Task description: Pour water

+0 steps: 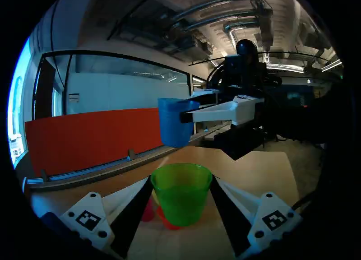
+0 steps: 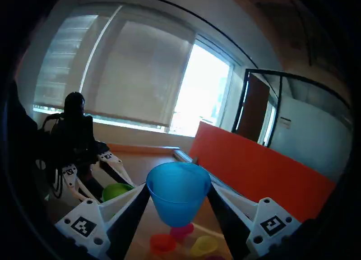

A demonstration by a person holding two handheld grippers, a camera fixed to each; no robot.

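Note:
A translucent green cup [image 1: 182,201] stands upright between my left gripper's [image 1: 182,183] fingers, which press on its sides above the wooden table [image 1: 266,169]. Higher and farther off in the left gripper view, a blue cup [image 1: 175,122] hangs upright, clamped by my right gripper [image 1: 185,112]. In the right gripper view that blue cup [image 2: 178,194] sits upright in my right gripper [image 2: 178,188], both fingers against it. At lower left there, my left gripper [image 2: 112,188] holds the green cup [image 2: 118,192]. I cannot tell whether either cup holds water.
Small red [image 2: 162,243], pink [image 2: 182,230] and yellow [image 2: 203,245] cups lie on the table below the held cups. An orange partition [image 2: 266,169] runs along the table's far side. A person's dark sleeve [image 1: 311,118] is behind the right gripper.

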